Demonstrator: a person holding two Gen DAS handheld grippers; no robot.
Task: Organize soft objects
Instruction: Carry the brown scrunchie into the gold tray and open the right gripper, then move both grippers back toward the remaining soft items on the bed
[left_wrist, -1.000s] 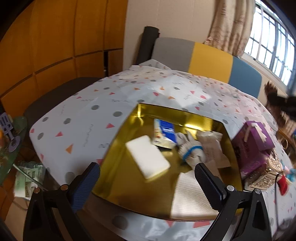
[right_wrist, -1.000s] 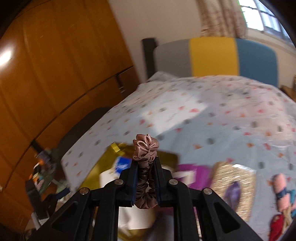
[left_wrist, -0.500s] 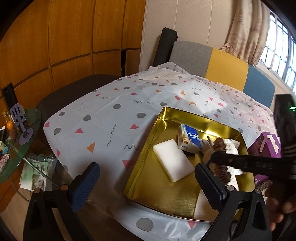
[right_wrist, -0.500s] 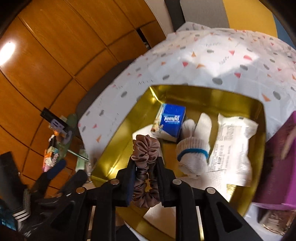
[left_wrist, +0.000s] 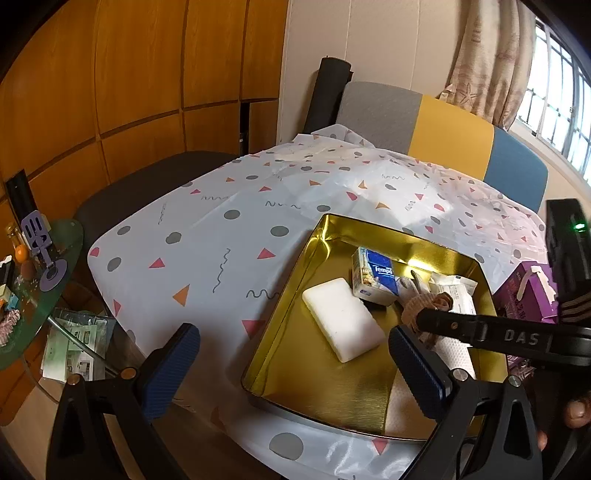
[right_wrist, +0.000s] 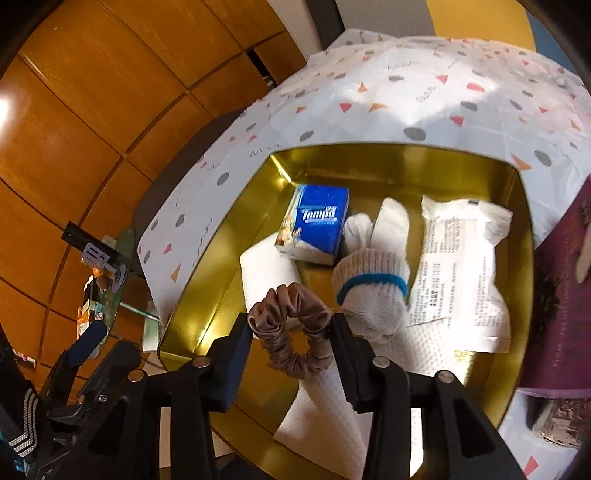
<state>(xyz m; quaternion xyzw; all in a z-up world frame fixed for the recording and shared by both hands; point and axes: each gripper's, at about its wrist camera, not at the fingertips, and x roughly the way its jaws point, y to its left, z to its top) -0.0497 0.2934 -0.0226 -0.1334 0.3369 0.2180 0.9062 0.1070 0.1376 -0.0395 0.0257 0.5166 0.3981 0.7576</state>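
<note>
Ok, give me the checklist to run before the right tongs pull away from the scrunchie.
1. Right tongs over the gold tray: ok.
2. Jaws opening, brown scrunchie between them and spreading out: ok.
3. Scrunchie fully free of the pads: cannot tell.
4. Scrunchie resting on the tray floor: cannot tell.
5. Landing spot beside the glove, on the paper towel: ok.
6. Left tongs open, empty, out of the way: ok.

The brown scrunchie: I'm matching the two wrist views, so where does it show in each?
Left wrist: brown scrunchie, right of centre, at the right gripper's tip over the gold tray.
Right wrist: lower centre, between the opening jaws.
Shared landmark: blue Tempo tissue pack.
</note>
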